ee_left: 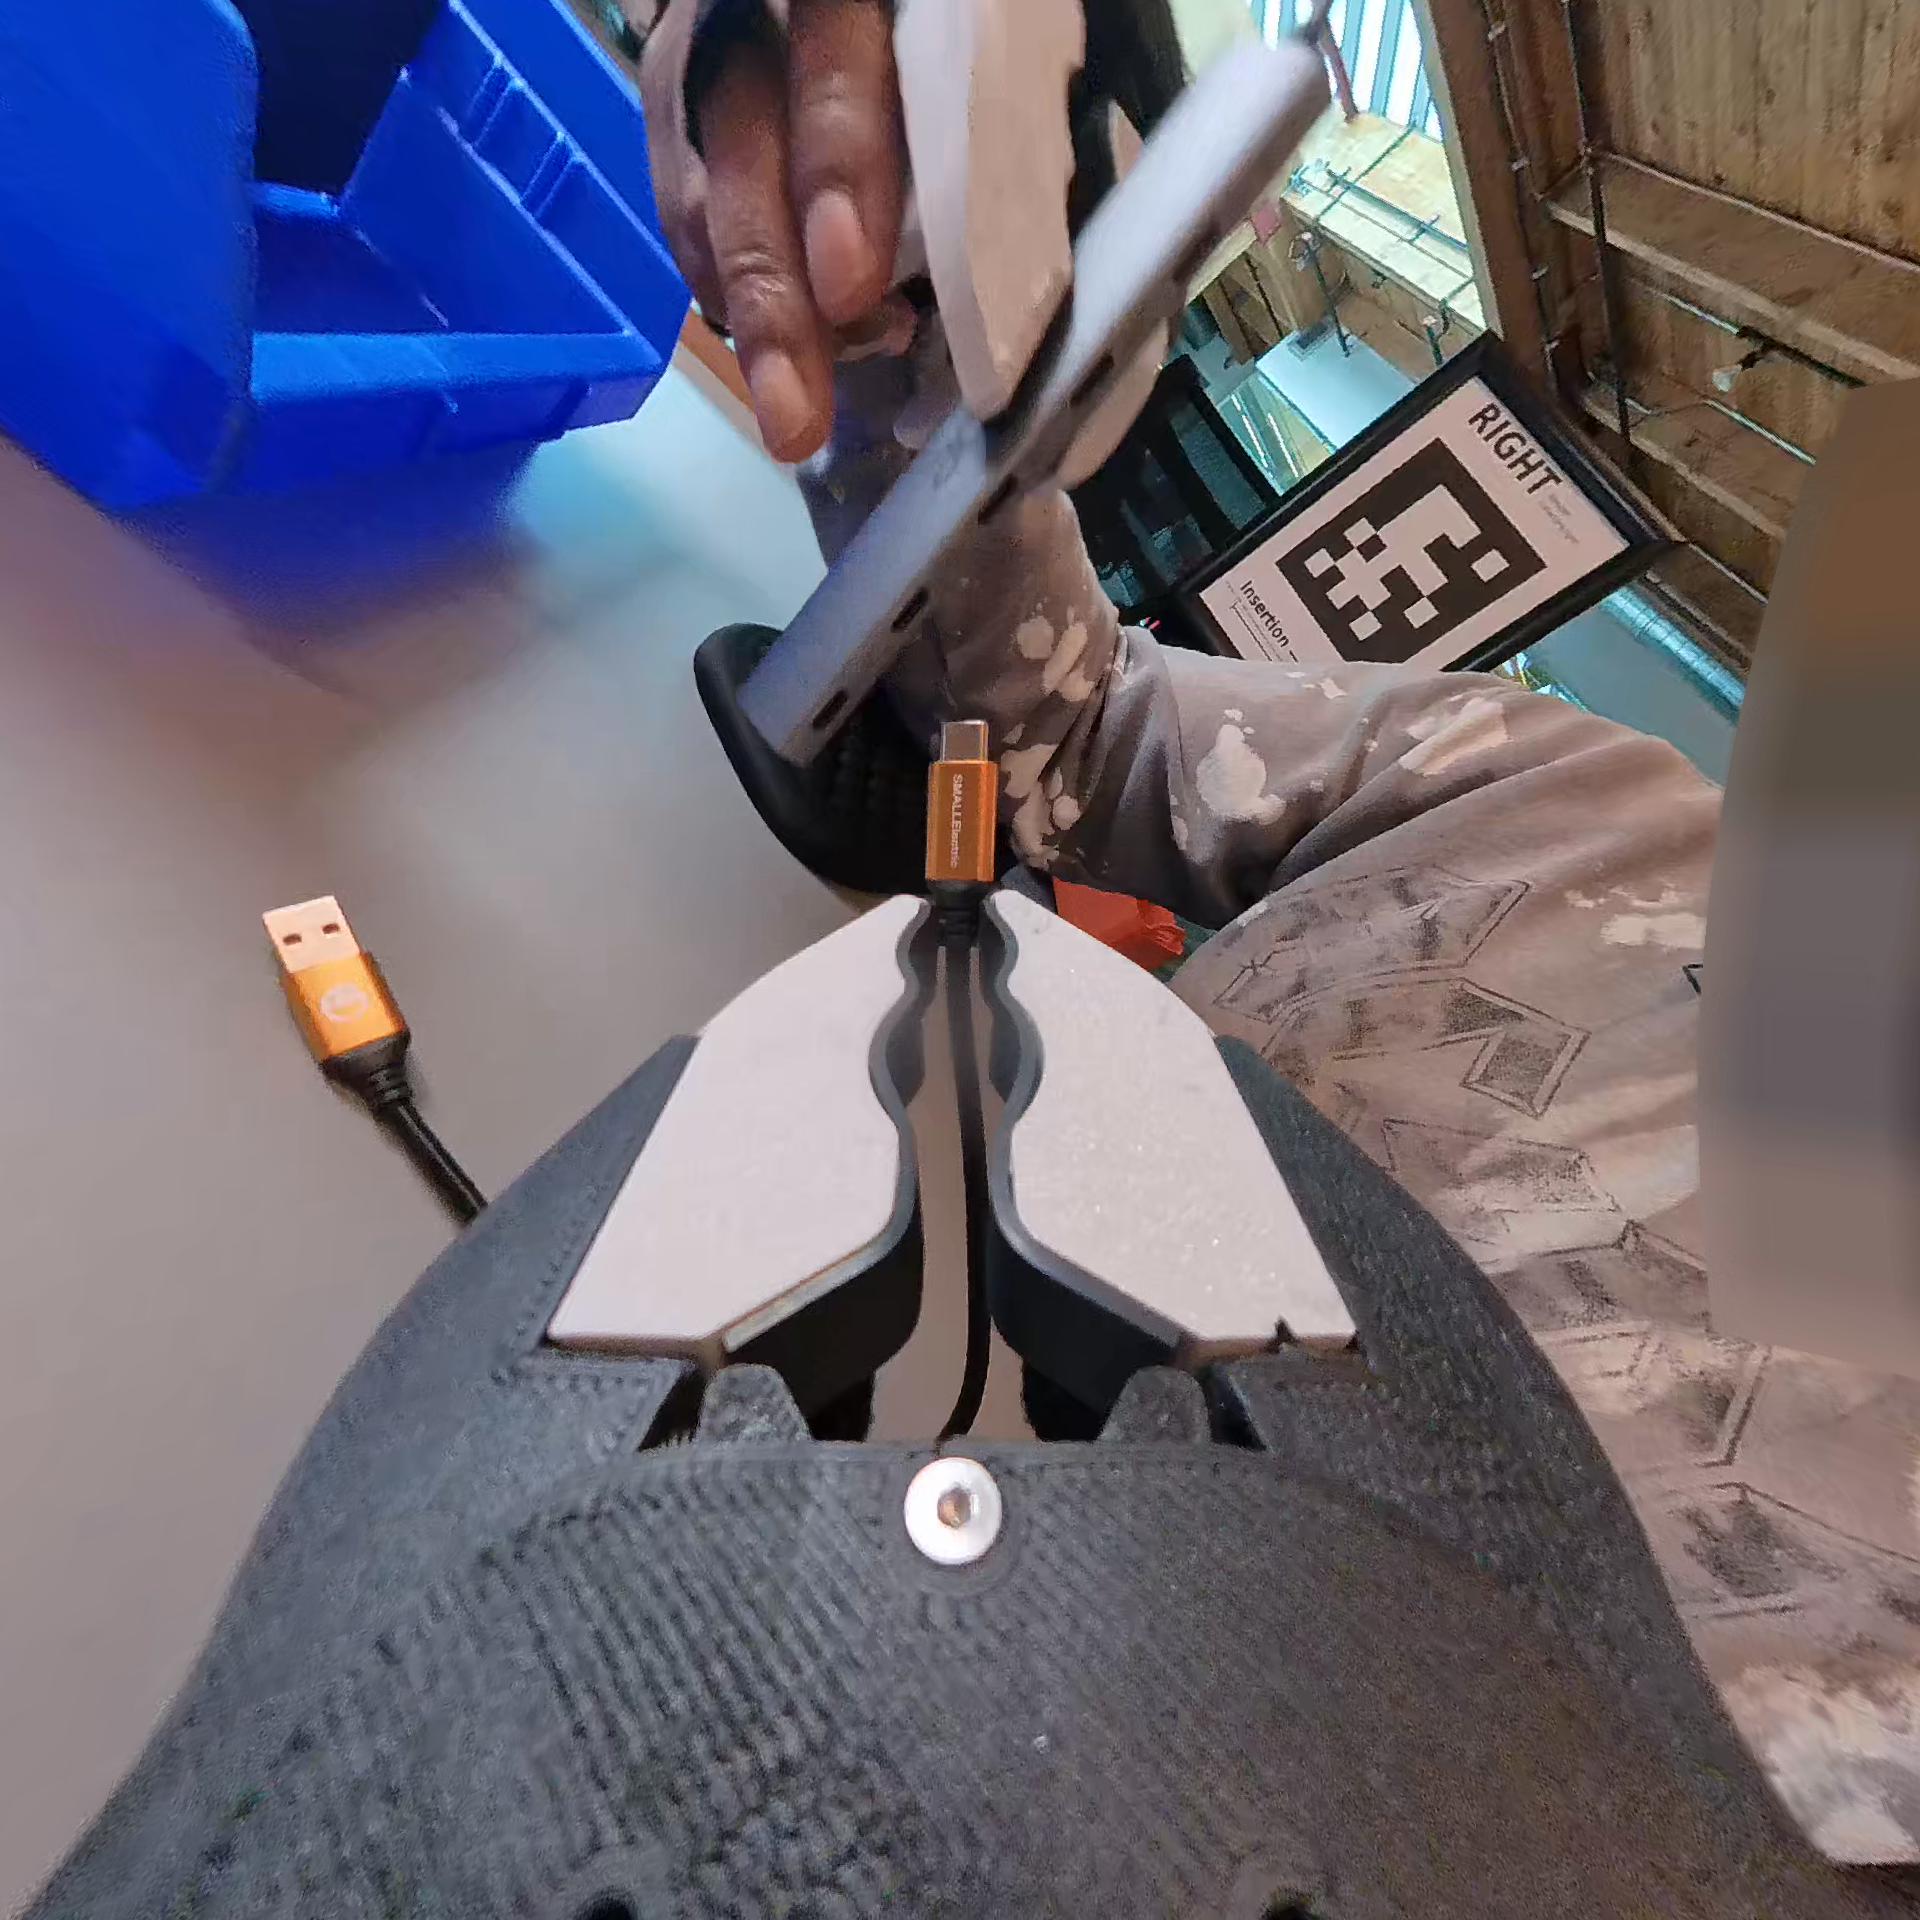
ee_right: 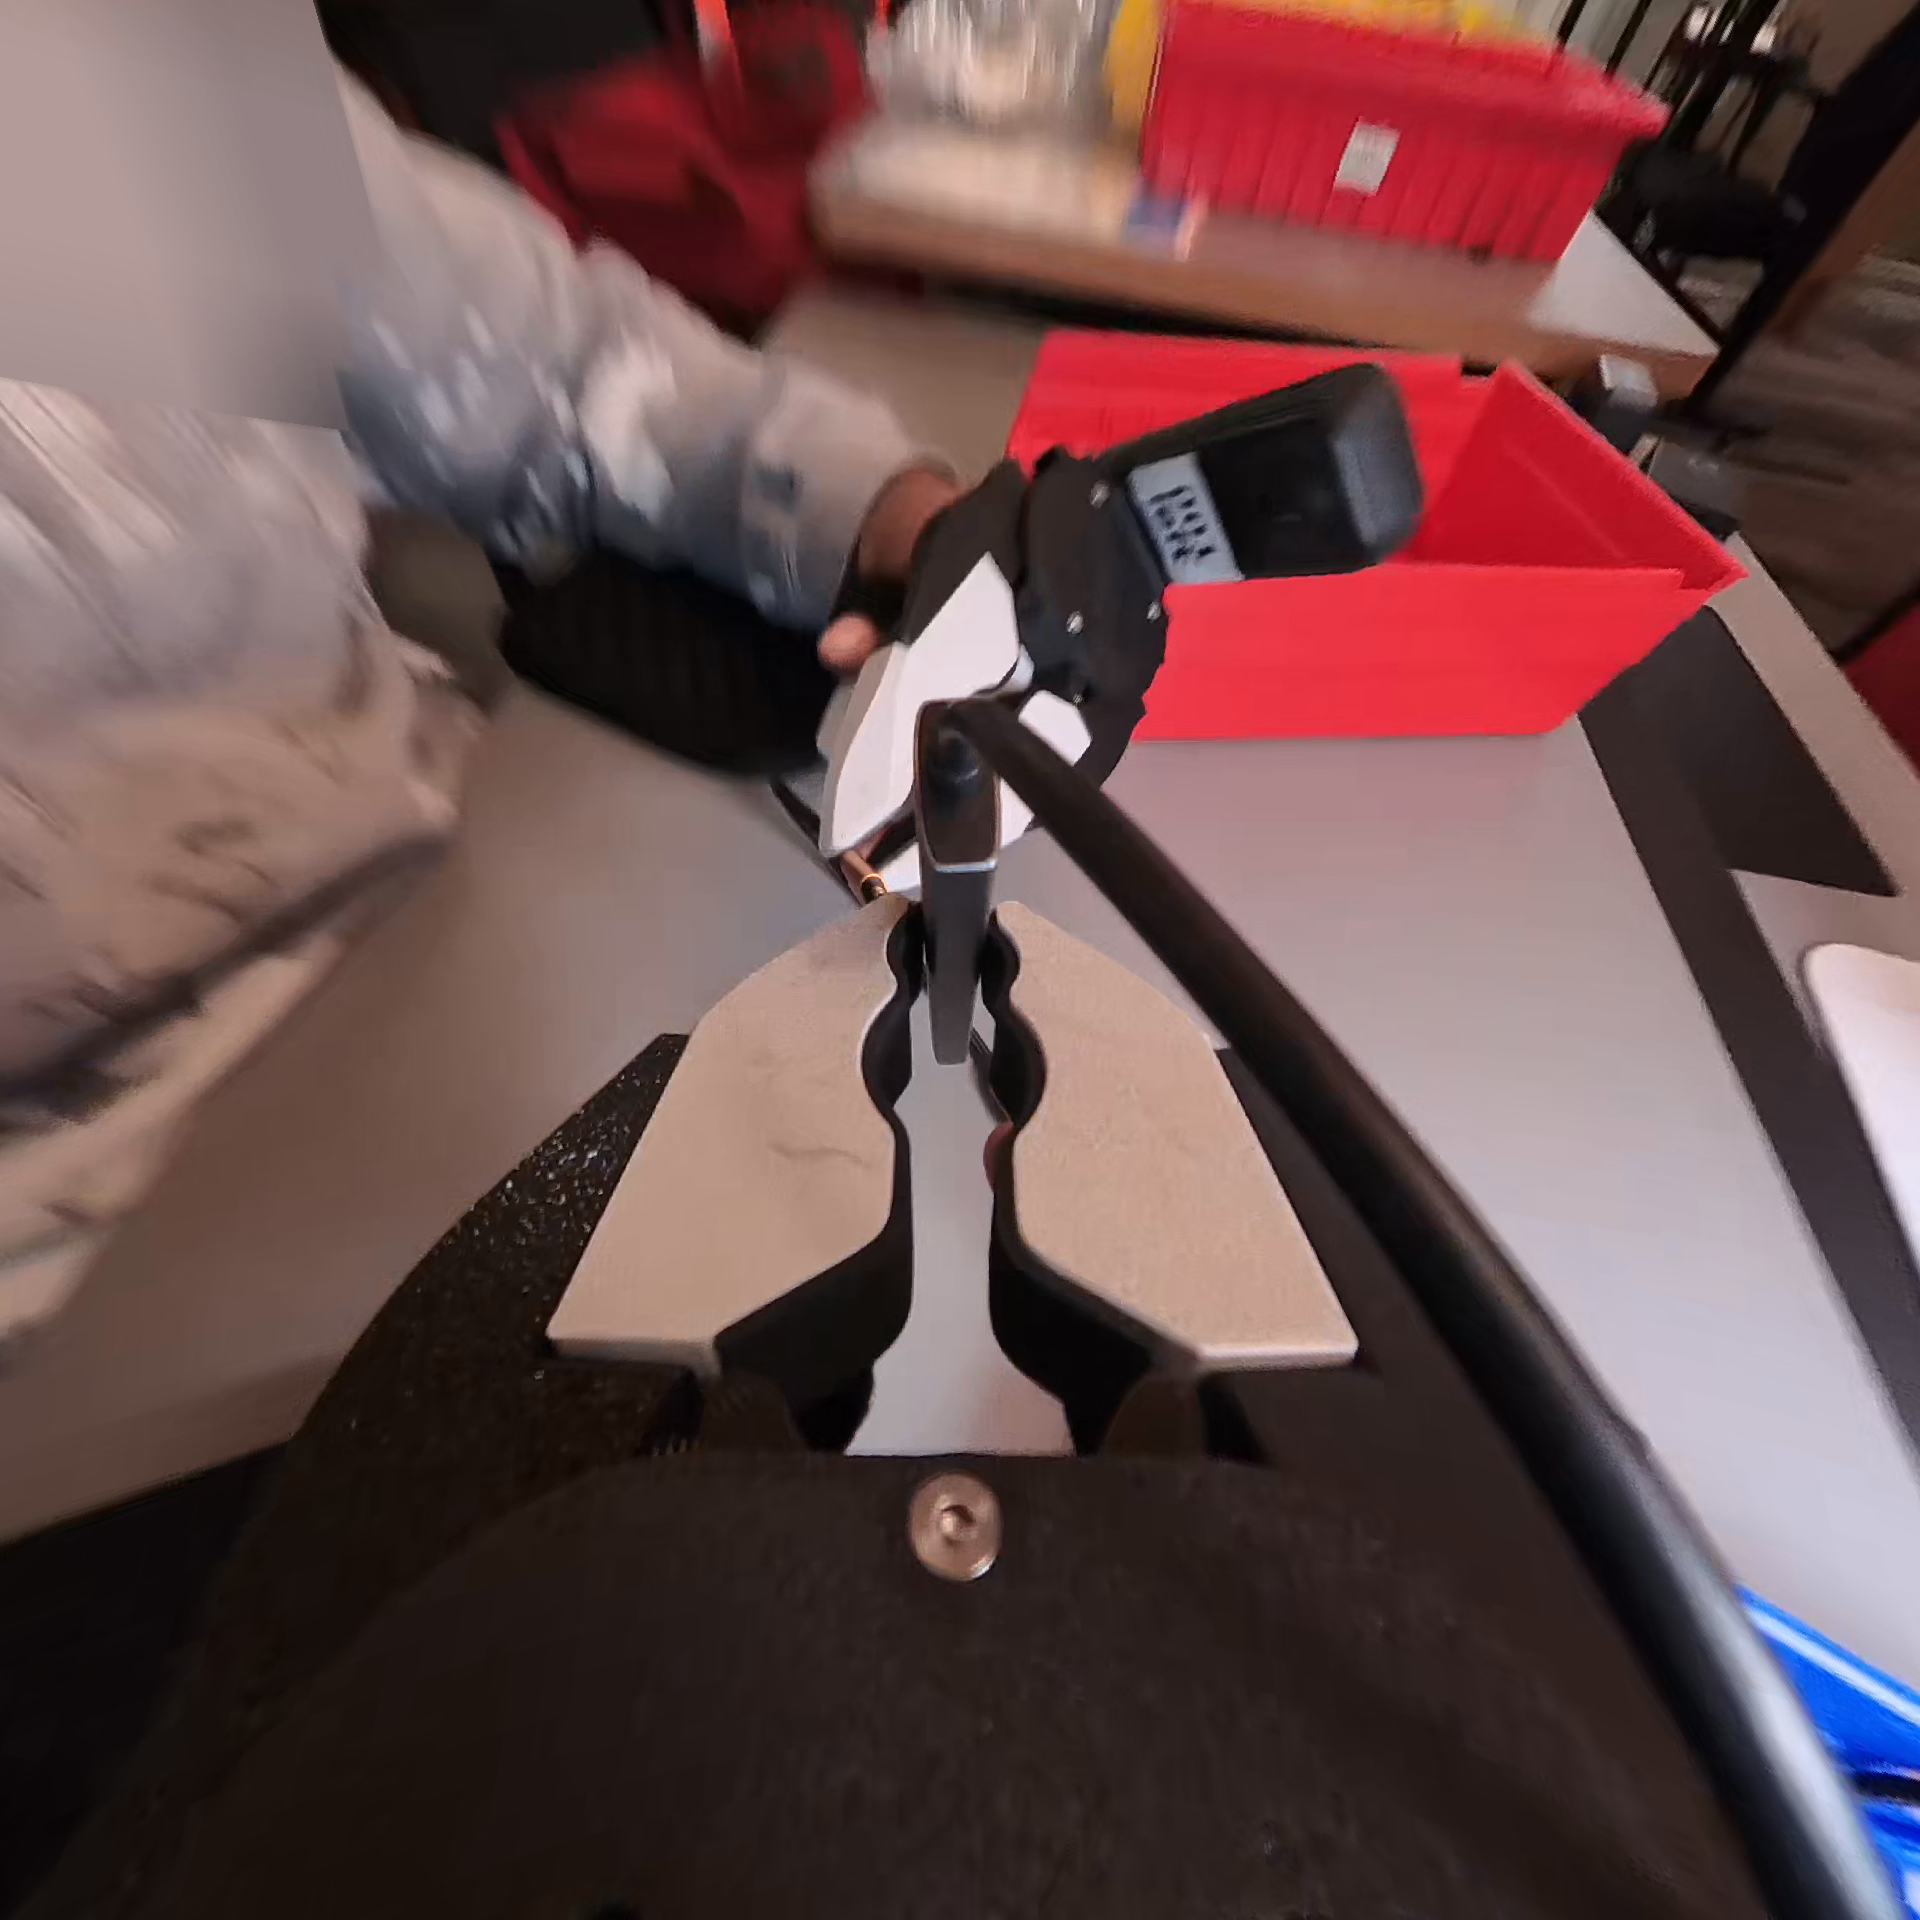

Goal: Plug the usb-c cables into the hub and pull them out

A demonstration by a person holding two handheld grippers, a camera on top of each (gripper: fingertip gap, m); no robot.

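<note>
My left gripper (ee_left: 958, 914) is shut on the black cable just behind an orange USB-C plug (ee_left: 961, 821), whose metal tip points up. The grey hub (ee_left: 997, 436) hangs just above and left of the tip, slanted, its row of ports facing the plug, a small gap between them. My right gripper (ee_right: 951, 925) is shut on the hub (ee_right: 954, 935), seen edge-on, with its thick black lead (ee_right: 1299, 1081) curving off to the right. The left gripper (ee_right: 935, 696) shows beyond the hub in the right wrist view. The cable's orange USB-A end (ee_left: 332, 987) lies on the table.
A blue bin (ee_left: 312, 229) stands at the far left. A red bin (ee_right: 1403, 582) stands behind the left gripper, with a second red bin (ee_right: 1382, 135) farther back. A framed marker sign (ee_left: 1423, 551) leans at the right. The person's patterned sleeve (ee_left: 1455, 935) is close by. One gripper's finger ends stand about 7 cm off the other's.
</note>
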